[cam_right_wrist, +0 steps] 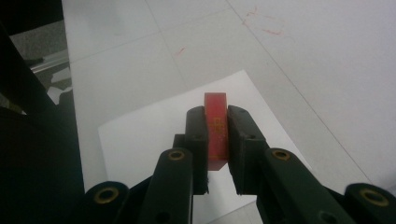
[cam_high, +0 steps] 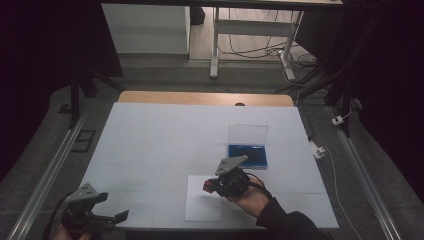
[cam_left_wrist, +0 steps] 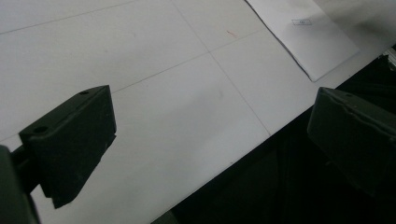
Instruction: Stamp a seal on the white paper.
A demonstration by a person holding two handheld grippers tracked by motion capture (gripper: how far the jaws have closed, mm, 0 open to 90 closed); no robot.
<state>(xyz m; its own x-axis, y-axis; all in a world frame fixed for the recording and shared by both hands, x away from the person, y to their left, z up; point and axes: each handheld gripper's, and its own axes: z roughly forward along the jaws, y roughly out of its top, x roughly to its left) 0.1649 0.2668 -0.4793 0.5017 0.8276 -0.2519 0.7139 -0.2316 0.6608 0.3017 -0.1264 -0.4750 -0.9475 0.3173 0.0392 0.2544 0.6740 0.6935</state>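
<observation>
Right gripper (cam_right_wrist: 217,140) — jaws pinching red stamp (cam_right_wrist: 216,128) over paper (cam_right_wrist: 140,140); press squarely, I judge — left gripper (cam_left_wrist: 210,140) jaws spread, idle.

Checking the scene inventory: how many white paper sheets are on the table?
1. The white rectangular paper sheet lies at the table's near edge, under the right gripper, which is shut on a small red block. None seems hidden.
</observation>
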